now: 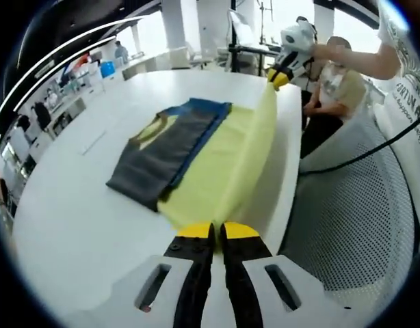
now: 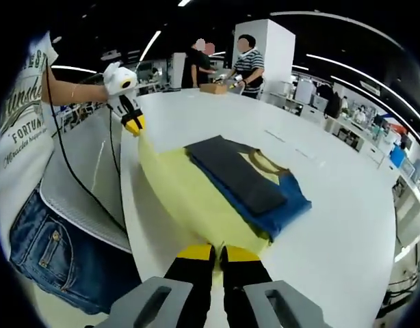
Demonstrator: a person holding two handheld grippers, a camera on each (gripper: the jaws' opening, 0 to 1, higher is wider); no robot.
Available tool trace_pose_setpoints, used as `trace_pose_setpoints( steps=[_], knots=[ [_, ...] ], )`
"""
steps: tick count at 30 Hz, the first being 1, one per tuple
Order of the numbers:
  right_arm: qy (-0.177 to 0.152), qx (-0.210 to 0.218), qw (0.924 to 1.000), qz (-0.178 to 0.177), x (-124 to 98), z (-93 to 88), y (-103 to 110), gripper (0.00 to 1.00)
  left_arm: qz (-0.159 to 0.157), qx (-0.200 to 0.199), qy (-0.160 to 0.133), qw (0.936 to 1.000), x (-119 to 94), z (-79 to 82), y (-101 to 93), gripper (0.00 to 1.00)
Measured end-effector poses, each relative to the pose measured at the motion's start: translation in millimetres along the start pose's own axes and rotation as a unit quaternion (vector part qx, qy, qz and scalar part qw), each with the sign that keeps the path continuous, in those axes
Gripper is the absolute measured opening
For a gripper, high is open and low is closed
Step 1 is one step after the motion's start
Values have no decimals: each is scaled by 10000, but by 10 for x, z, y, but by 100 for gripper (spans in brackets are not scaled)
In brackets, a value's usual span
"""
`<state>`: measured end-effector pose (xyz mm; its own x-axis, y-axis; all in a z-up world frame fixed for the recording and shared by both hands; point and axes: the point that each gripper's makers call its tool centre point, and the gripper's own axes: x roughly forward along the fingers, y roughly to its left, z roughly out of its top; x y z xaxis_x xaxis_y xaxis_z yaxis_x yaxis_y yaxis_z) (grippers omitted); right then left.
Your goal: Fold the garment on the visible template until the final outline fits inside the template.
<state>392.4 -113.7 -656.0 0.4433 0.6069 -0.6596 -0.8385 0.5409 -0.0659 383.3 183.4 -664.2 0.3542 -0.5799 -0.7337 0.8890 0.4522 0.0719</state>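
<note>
Jaws on your left gripper (image 1: 218, 231) and right gripper (image 2: 217, 253) were pinching the garment's (image 1: 217, 160) yellow edge, lifted off the surface (image 1: 80, 212).

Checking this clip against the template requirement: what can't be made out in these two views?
- Template: in the left gripper view and right gripper view, no outline is discernible on the white table; the garment may cover it.
- Garment's gripped edge: hidden inside the shut left gripper and right gripper.
- Underside of the lifted yellow panel: hidden by the panel itself.
- Table's near edge: cut off behind the gripper bodies.
</note>
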Motion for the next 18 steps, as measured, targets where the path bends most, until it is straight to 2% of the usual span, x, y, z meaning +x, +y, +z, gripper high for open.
trace_pose_setpoints(
  steps=[8,18],
  knots=[
    [-64,-168,9996,-196,69,147,-209,0,110,69,-13,9999,24,115,227,2],
    [-191,-266,9987,-383,82,319,-445,0,288,144,-173,9993,24,315,511,2]
  ],
)
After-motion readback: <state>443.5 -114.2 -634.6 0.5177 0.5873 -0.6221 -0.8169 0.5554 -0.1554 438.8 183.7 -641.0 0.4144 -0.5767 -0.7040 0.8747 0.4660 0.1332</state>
